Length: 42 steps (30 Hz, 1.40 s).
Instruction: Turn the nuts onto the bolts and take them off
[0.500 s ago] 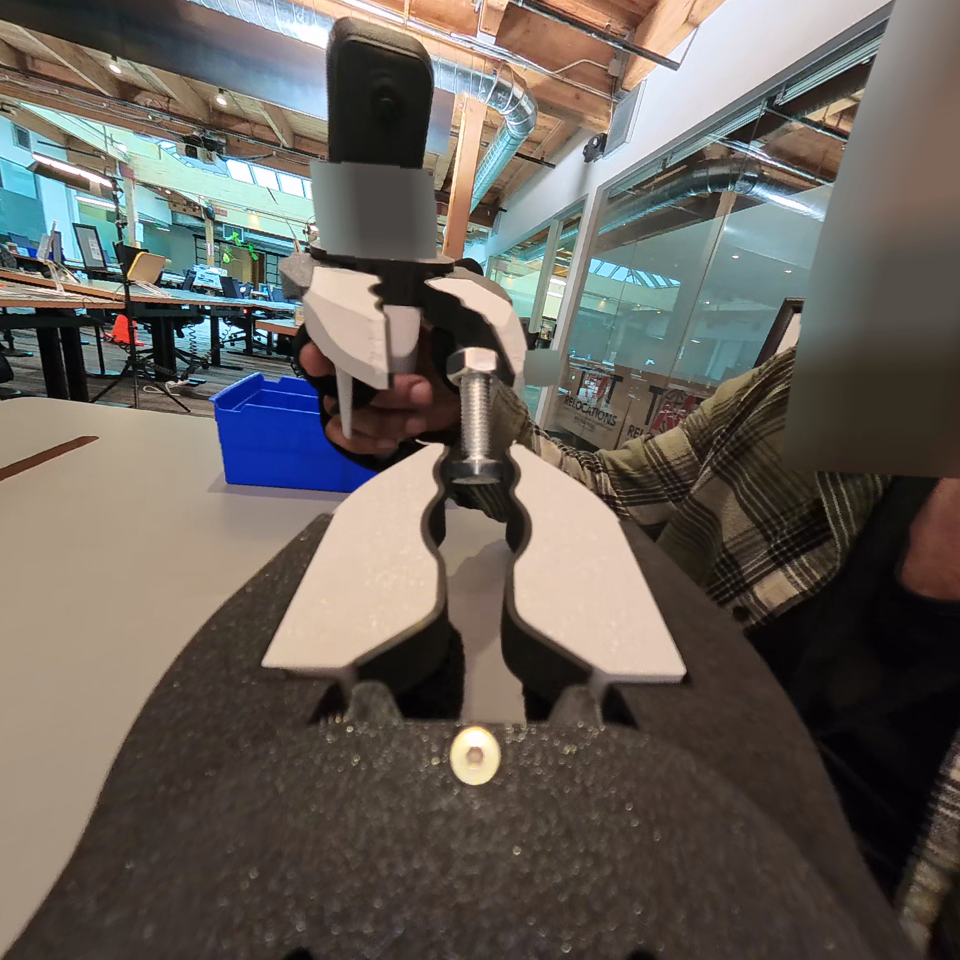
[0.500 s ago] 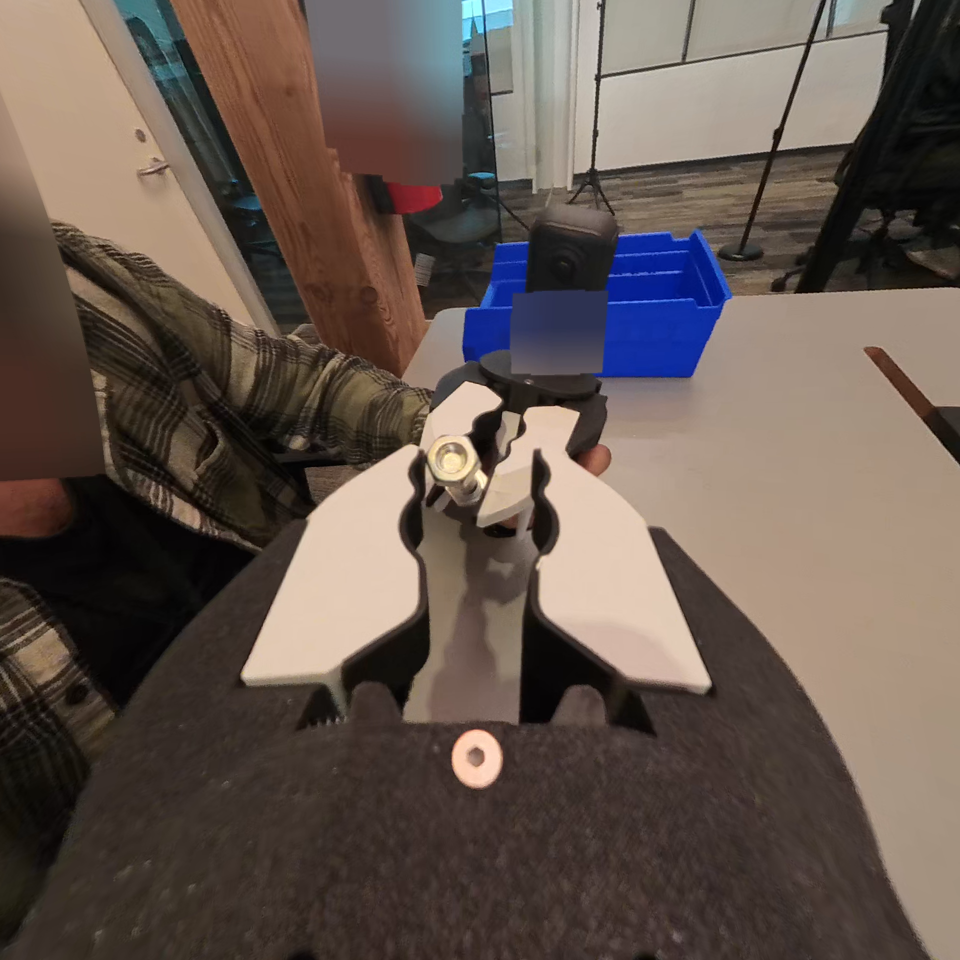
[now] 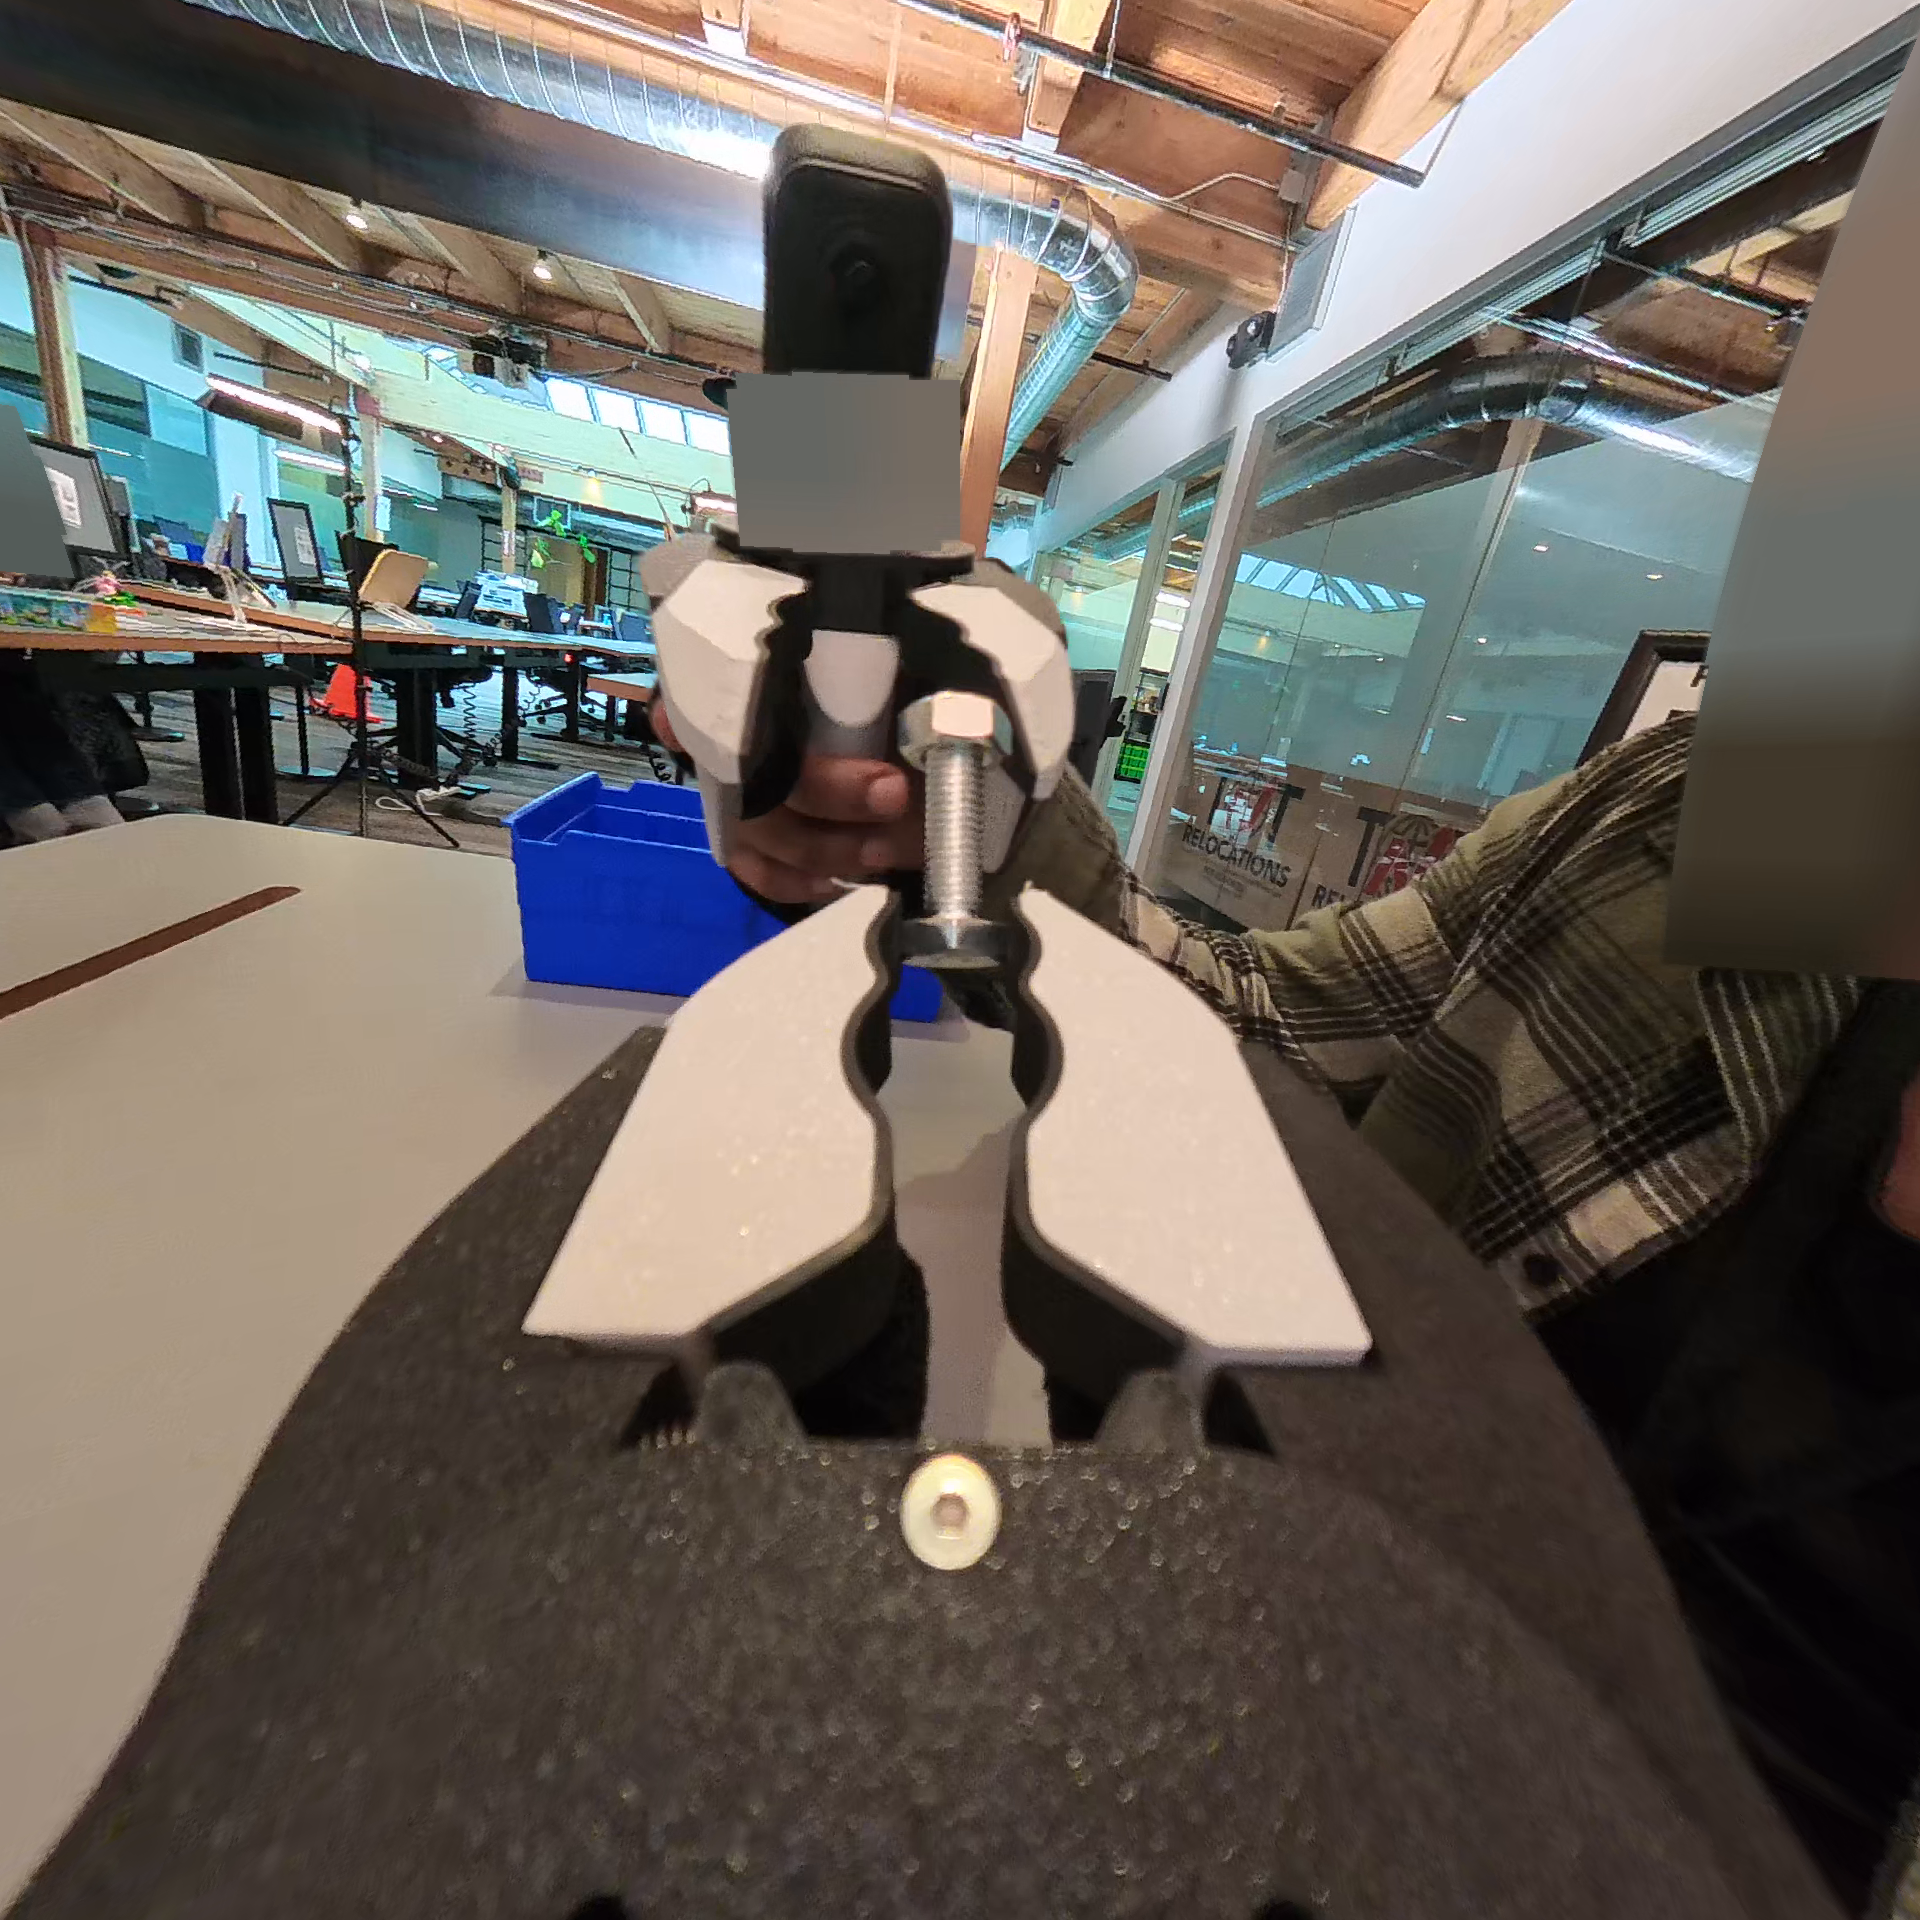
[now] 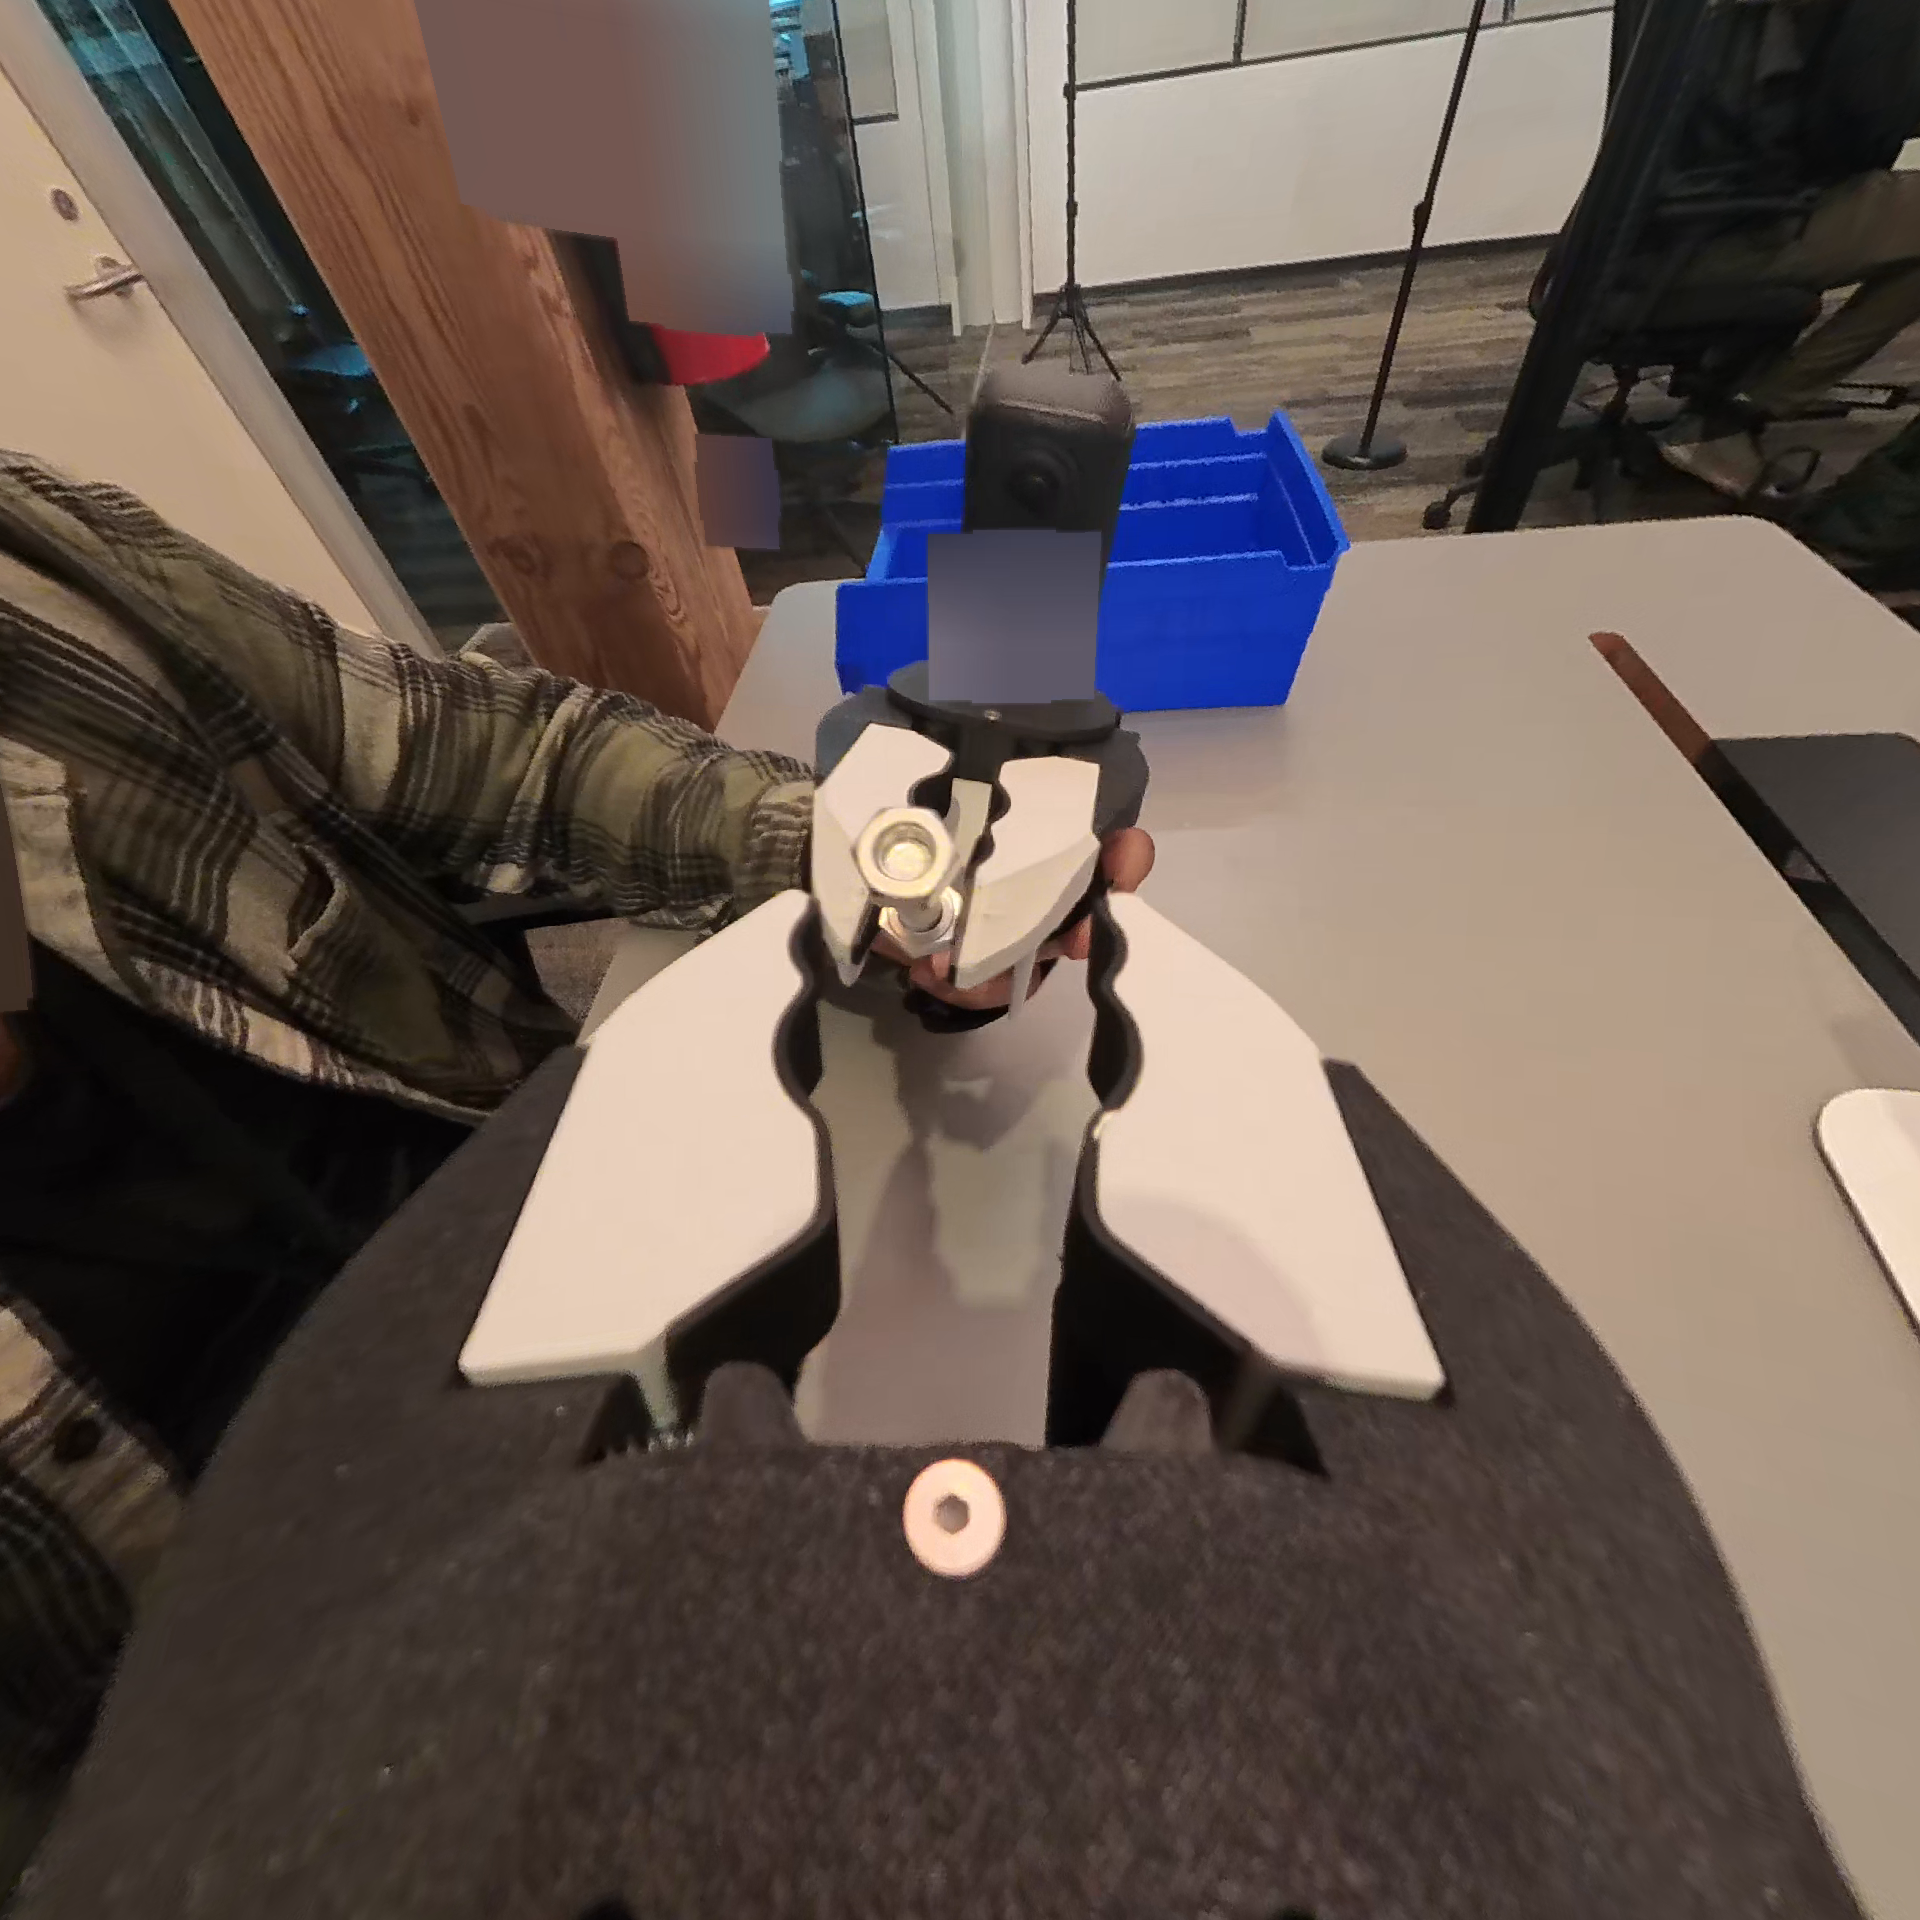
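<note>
steel bolt [image 3: 954, 831] is clamped at its head in the left gripper [image 3: 951, 940], nut [image 3: 961, 717] at twelve o'clock. right gripper [image 4: 951, 971] has its jaws wide apart and empty; next it likely must close on the nut and turn it.

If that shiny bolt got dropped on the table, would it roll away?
Probably, in a curve: the bolt has a round shaft and a wider head. It looks like solid metal, so likely stiff and heavy for its size. Its shine may make it slippery; the left gripper pinches only its head.
</note>
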### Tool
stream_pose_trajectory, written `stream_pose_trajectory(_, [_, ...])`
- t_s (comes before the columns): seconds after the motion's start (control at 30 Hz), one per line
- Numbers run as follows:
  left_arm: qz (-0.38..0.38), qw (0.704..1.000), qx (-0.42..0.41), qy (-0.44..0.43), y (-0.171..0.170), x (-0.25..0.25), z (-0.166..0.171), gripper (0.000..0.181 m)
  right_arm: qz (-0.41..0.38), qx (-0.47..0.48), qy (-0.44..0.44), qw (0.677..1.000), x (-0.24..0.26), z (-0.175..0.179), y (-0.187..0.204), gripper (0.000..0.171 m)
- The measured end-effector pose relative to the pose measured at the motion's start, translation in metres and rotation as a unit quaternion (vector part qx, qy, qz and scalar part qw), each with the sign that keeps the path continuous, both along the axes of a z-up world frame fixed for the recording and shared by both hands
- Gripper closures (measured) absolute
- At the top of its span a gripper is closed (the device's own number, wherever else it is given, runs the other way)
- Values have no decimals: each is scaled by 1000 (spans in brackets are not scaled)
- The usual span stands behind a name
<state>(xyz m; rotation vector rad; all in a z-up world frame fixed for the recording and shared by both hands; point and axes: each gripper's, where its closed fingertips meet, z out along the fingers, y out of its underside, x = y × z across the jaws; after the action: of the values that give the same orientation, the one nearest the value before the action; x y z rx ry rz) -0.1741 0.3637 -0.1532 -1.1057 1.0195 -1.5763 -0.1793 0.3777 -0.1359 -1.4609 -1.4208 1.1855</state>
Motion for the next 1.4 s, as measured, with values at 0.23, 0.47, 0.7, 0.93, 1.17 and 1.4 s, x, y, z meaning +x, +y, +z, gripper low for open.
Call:
stream_pose_trajectory(0.23, [-1,1000,4,1,-2,1,0,163,-54,-7,-9,998,-10,2,5,120])
stream_pose_trajectory(0.47, [-2,1000,2,-7,0,-2,2,163,-72,10,-33,997,-1,-3,13,119])
stream_pose_trajectory(0.7, [3,1000,-3,-10,1,-2,2,163,-55,18,-45,997,0,-5,6,117])
stream_pose_trajectory(0.93, [38,999,10,4,8,-2,-1,163,-55,-60,-21,996,-5,4,-4,128])
stream_pose_trajectory(1.17, [58,998,26,23,9,2,-5,163,-78,-139,-24,987,-12,-2,-4,148])
stream_pose_trajectory(1.4, [37,999,26,18,3,1,-2,163,-36,-46,-28,998,-8,0,-7,152])
